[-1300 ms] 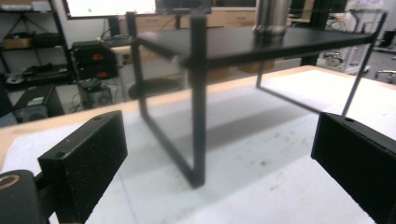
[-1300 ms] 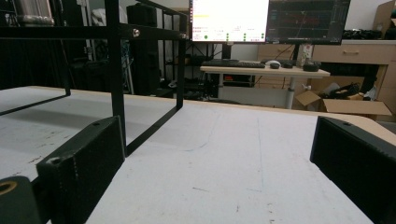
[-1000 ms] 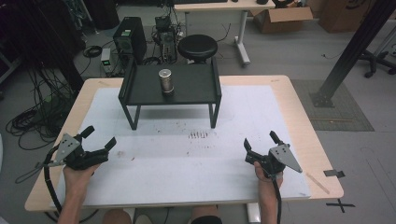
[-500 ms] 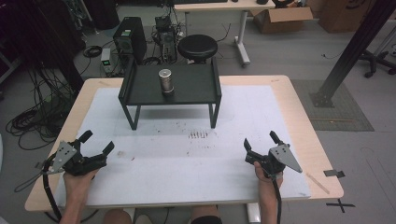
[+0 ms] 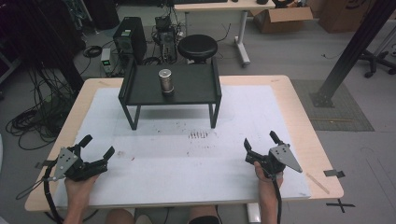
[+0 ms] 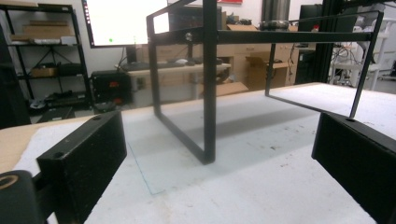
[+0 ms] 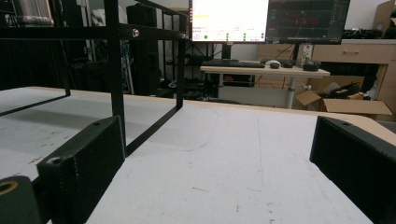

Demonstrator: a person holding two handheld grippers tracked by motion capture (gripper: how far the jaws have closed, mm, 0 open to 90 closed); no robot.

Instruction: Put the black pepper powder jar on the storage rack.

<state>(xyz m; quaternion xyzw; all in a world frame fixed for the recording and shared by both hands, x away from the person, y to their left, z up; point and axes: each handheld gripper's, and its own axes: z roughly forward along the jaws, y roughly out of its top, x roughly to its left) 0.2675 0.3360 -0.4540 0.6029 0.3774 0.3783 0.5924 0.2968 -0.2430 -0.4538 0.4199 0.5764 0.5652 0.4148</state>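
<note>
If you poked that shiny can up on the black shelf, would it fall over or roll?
The metal can stands upright and looks taller than wide, so a high poke would likely tip it. Being round, it would probably roll then. The black stand has raised side rims that might stop it. Its shiny surface may be slippery to grip.

This is a lab or workshop. Computer towers [image 5: 130, 39] and loose cables [image 5: 35, 121] sit on the bare floor, lit monitors [image 7: 268, 21] and a keyboard [image 7: 225, 62] stand on a desk [image 7: 264, 70], and cardboard boxes [image 5: 282, 17] and metal shelving [image 6: 44, 60] line the walls.
</note>
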